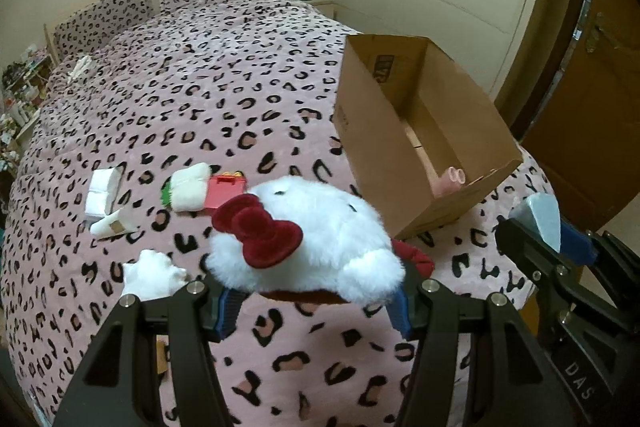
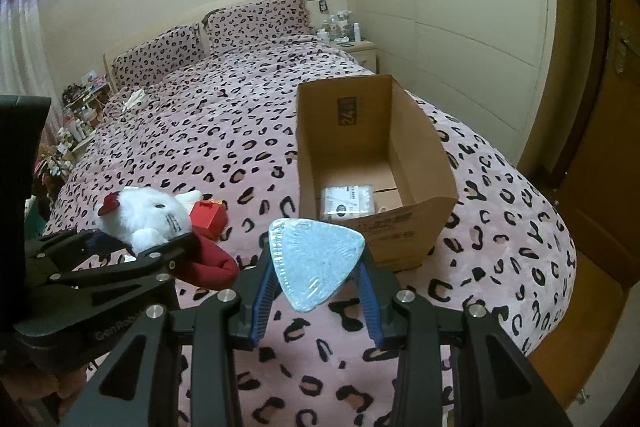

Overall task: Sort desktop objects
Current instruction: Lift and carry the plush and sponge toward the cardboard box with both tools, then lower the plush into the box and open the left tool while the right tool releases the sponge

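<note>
Leopard-print pink bed (image 2: 240, 131) fills the room; cream panelled wall (image 2: 460, 7) behind; wooden door (image 2: 616, 147) at right.

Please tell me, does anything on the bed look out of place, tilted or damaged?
Nothing looks damaged or spilled. The cardboard box stands upright and open on the bedspread. Only some small items lie scattered and tipped over behind the white plush toy, apparently still unsorted.

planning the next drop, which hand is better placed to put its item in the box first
Right, probably. The right gripper holds the blue triangular packet facing the cardboard box opening. The left gripper holds the white plush beside the box's wall.
</note>
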### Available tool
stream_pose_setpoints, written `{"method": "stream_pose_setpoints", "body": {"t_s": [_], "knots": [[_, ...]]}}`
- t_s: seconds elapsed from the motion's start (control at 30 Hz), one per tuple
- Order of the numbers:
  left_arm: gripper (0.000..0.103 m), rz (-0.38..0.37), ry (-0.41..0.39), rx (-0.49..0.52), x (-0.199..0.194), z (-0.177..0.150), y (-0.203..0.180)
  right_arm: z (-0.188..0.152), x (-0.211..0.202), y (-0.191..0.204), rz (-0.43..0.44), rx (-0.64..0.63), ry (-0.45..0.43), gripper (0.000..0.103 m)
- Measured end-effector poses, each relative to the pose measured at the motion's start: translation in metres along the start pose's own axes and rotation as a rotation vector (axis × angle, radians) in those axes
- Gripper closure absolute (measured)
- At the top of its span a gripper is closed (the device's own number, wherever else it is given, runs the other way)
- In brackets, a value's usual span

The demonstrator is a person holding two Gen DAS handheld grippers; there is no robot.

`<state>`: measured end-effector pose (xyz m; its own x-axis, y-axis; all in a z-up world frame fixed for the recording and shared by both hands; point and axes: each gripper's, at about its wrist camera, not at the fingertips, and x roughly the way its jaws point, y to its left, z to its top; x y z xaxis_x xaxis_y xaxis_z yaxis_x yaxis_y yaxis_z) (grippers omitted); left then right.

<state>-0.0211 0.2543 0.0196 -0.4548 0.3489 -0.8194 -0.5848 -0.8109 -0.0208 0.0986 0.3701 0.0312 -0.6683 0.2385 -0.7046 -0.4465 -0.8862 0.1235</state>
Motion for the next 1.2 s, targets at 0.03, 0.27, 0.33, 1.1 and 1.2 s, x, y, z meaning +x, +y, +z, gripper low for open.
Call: {"method": "stream_pose_setpoints", "body": {"t_s": [0.03, 0.27, 0.33, 1.1, 1.2], "knots": [[0.043, -0.006, 0.0, 0.001, 0.001, 0.002, -0.002, 0.001, 0.0, -0.002, -0.003, 0.003, -0.001, 0.065], [0.043, -0.04, -0.005, 0.022, 0.012, 0.02, -0.013, 0.01, 0.006, -0.014, -0.024, 0.021, -0.011, 0.065], [0.043, -0.046, -0.01, 0.028, 0.014, 0.025, -0.016, 0.013, 0.009, -0.017, -0.029, 0.022, -0.011, 0.065], [0.043, -0.154, -0.009, 0.093, 0.05, 0.089, -0.025, 0.056, 0.04, -0.028, -0.062, 0.035, -0.043, 0.065], [0.043, -0.173, -0.015, 0.112, 0.054, 0.11, -0.03, 0.07, 0.044, -0.032, -0.066, 0.039, -0.059, 0.065]]}}
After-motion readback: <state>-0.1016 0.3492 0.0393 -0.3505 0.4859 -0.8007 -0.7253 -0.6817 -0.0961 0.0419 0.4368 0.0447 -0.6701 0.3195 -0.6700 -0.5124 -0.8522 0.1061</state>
